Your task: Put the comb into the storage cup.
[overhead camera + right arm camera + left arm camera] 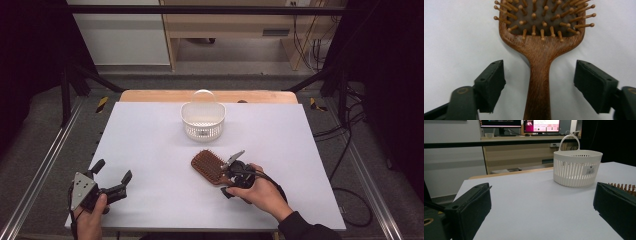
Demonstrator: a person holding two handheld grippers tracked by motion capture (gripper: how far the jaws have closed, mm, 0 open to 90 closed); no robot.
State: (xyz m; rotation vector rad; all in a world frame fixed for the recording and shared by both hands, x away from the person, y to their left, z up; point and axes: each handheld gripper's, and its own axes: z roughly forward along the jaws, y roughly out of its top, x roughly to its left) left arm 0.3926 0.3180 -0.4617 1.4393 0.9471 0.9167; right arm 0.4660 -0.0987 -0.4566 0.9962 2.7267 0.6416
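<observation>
- Setting: a white table top [150,145] on a wooden bench inside a black frame; behind it a wooden desk [519,155] with monitors [541,125]; grey floor with loose cables [350,150] to the right.
- Right gripper [539,82]: jaws stand apart, one on each side of the handle of the wooden paddle hairbrush [540,62]; neither pad touches the wood; nothing is clamped.
- Hairbrush position: flat on the table, bristles up; handle toward the person, head [209,166] pointing toward the basket; near the front right of the table in the high view.
- Left gripper [111,182]: jaws wide, nothing between them; it rests near the front left corner, well apart from the brush; its own view looks across bare table toward the basket.
- White slotted basket [202,120]: upright with its handle raised, at the far middle of the table; apart from the brush; its inside cannot be seen well enough to tell whether anything lies in it.
- Step in hand (judged): the grasp approach on the brush handle; jaws are aligned but not yet closed.
- Next move (judged): close squarely on the handle; hold firmly enough that the heavier head does not tip on lifting; the basket is the likely destination.
</observation>
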